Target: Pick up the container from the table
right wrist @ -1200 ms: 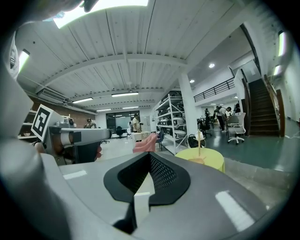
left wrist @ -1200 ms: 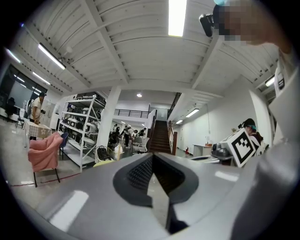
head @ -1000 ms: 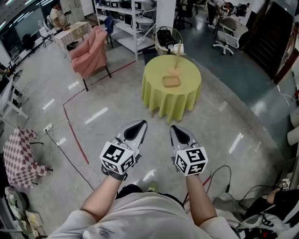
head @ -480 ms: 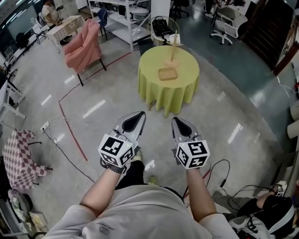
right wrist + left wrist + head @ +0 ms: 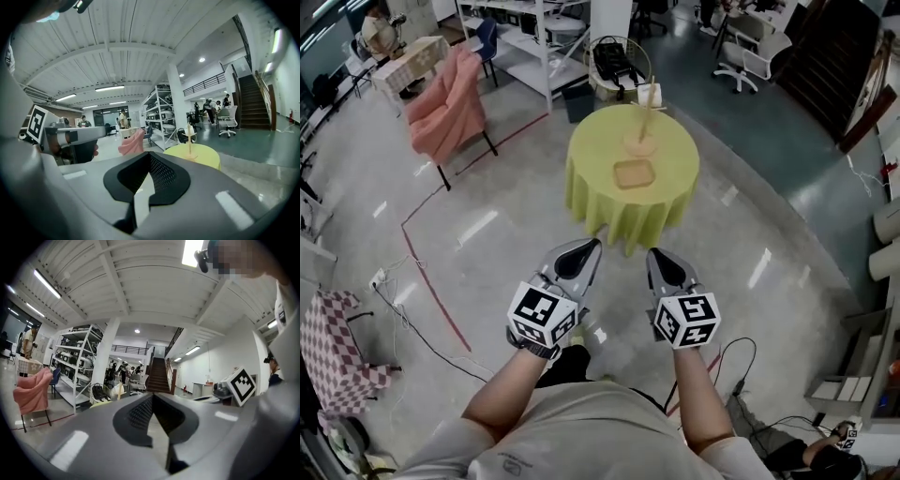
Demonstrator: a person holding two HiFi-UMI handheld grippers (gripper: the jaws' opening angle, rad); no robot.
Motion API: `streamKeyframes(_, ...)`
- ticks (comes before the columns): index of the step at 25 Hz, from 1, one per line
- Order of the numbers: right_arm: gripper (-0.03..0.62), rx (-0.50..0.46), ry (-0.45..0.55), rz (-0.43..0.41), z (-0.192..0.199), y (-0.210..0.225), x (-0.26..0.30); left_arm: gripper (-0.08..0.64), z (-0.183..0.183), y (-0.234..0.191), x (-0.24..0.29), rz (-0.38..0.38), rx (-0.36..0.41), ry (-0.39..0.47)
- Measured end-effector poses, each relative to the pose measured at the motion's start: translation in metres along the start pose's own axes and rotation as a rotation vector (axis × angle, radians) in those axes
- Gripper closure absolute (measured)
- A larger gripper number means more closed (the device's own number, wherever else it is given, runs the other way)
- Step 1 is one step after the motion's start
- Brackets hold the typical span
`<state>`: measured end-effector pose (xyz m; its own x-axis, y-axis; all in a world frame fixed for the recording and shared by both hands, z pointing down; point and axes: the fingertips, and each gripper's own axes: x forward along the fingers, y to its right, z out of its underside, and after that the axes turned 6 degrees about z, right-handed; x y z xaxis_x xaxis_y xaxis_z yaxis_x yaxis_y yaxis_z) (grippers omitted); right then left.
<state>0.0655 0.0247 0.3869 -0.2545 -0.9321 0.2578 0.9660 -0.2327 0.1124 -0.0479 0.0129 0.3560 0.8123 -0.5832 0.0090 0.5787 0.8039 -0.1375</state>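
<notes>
The container (image 5: 633,173) is a shallow tan tray lying on a round table (image 5: 598,192) covered with a yellow-green cloth, a few steps ahead of me. Behind it on the table stands a thin wooden post on a base (image 5: 642,141). My left gripper (image 5: 587,246) and right gripper (image 5: 657,255) are held side by side in the air, well short of the table, both shut with nothing in them. The right gripper view shows the table (image 5: 194,153) and post (image 5: 189,139) beyond the shut right gripper (image 5: 149,154). In its own view, the left gripper (image 5: 152,397) points at distant shelving.
A pink armchair (image 5: 445,108) stands left of the table, with shelving (image 5: 534,37) and a wire basket holding a black bag (image 5: 619,61) behind. A checked-cloth table (image 5: 337,347), floor cables (image 5: 412,319) and a red tape line (image 5: 431,281) lie left. An office chair (image 5: 745,61) is far right.
The table and container have drawn a little nearer and shifted left as I walk forward. Both grippers stay shut and level in front of me.
</notes>
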Motion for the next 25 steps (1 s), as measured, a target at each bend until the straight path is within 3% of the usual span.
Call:
streamKeyframes(9,0.581,0.063,-0.011,0.104,-0.017,0.033,0.088,0.554,-0.005,-0.082,0.060,0.100,0.003,-0.006)
streamKeyframes(15,0.581,0.079,-0.036,0.143,-0.022,0.058,0.130,0.554,0.000,-0.113,0.100,0.136,-0.012,-0.025)
streamKeyframes(25,0.581,0.092,-0.108,0.148,0.007,0.117,0.221,0.554,0.043,-0.166,0.169,0.127,-0.038,-0.071)
